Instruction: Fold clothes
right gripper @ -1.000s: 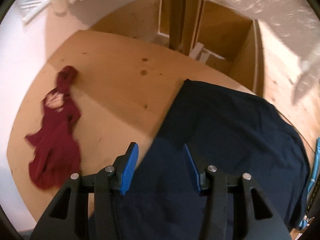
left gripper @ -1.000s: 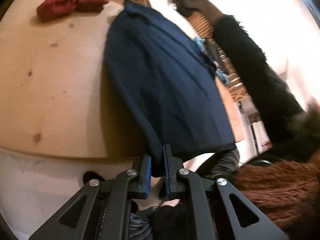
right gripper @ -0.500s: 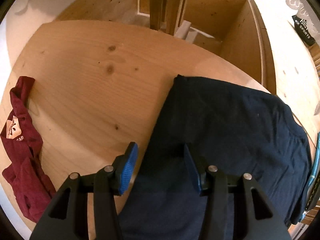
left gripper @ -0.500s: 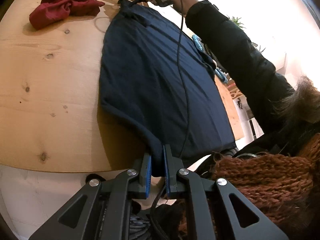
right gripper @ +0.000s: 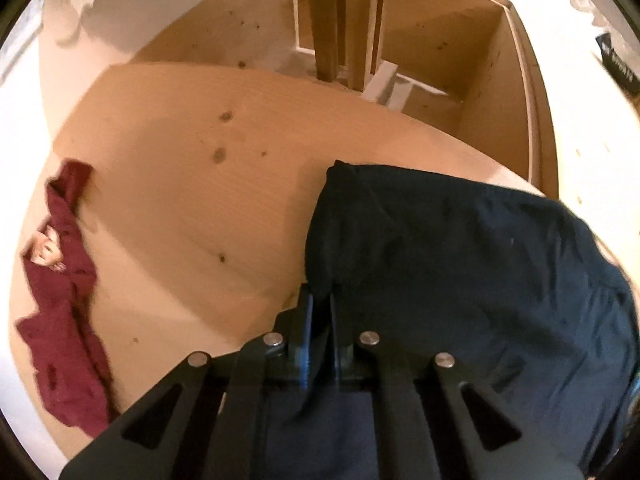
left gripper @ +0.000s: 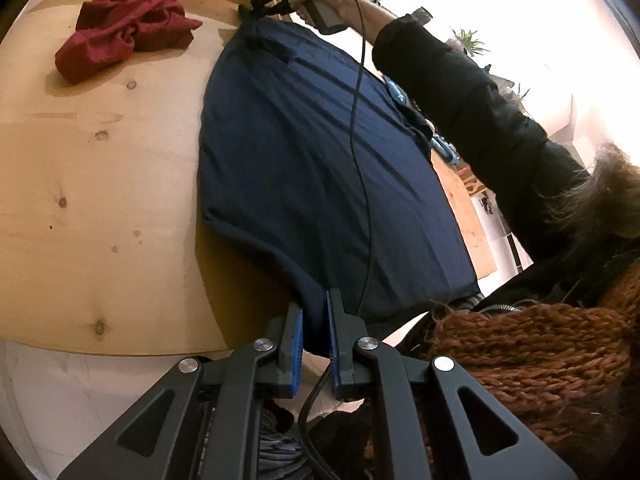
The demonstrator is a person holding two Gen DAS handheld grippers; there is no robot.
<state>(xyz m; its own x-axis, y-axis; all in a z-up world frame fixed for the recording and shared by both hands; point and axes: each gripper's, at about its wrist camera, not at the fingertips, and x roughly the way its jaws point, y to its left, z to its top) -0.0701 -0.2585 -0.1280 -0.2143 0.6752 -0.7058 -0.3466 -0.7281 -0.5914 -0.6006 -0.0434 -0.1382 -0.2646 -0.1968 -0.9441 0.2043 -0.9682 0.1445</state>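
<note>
Two grips: both clamped on the dark navy blue garment [left gripper: 320, 152] spread on the round pale wooden table [left gripper: 100, 200]
left gripper [left gripper: 314, 312]: pinching the near hem at the table edge
right gripper [right gripper: 320, 300]: jaws just snapped closed on the far corner's cloth
left view only: black sleeve [left gripper: 460, 92], rust knitted scarf [left gripper: 520, 344], dangling cable
right view only: printed patch on the crumpled dark red garment [right gripper: 64, 320]

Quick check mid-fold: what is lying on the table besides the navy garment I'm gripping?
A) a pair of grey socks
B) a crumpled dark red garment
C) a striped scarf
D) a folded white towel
B: a crumpled dark red garment lies on the wooden table, apart from the navy garment.
</note>
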